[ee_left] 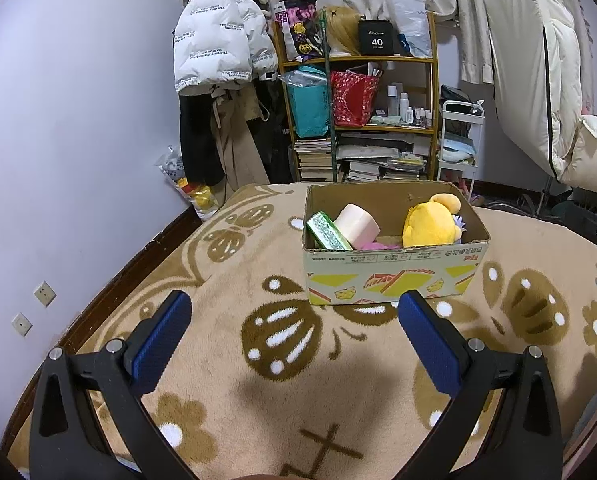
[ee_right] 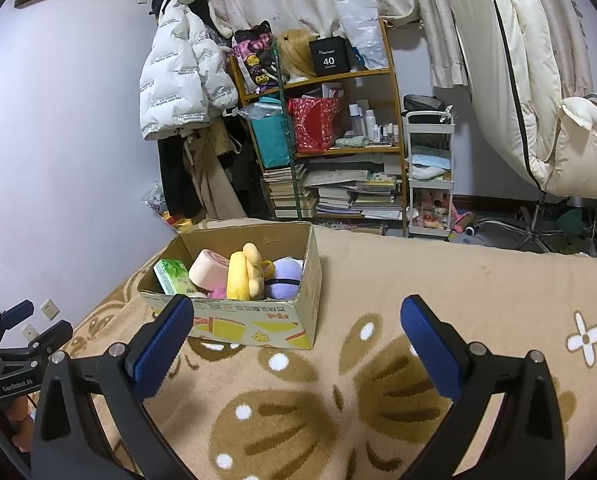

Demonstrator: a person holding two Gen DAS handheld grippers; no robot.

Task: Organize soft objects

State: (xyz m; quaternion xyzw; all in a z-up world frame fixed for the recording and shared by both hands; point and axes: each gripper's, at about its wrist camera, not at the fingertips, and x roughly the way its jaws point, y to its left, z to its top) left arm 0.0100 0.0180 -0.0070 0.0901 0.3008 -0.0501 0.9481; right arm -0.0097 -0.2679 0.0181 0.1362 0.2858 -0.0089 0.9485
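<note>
A cardboard box point(ee_left: 394, 280) point(ee_right: 258, 322) stands on a beige patterned blanket. Inside lie a green tissue pack point(ee_left: 328, 232) point(ee_right: 174, 276), a pink roll-shaped cushion point(ee_left: 356, 222) point(ee_right: 210, 270), a yellow plush point(ee_left: 430, 222) point(ee_right: 244, 272) and a lilac plush ball point(ee_right: 284, 280), with a bit of pink showing beneath. My left gripper point(ee_left: 294, 312) hovers open over the blanket in front of the box, holding nothing. My right gripper point(ee_right: 296, 316) is open too, empty, near the box's right front corner. The left gripper point(ee_right: 26, 320) also shows at the far left of the right wrist view.
The blanket point(ee_left: 226, 288) point(ee_right: 418, 280) covers a raised surface beside a lilac wall point(ee_left: 78, 120). Beyond it stand a crowded shelf point(ee_left: 358, 120) point(ee_right: 330, 140), hanging coats point(ee_left: 218, 40), a white trolley point(ee_right: 428, 176) and pale bedding point(ee_right: 538, 100) at right.
</note>
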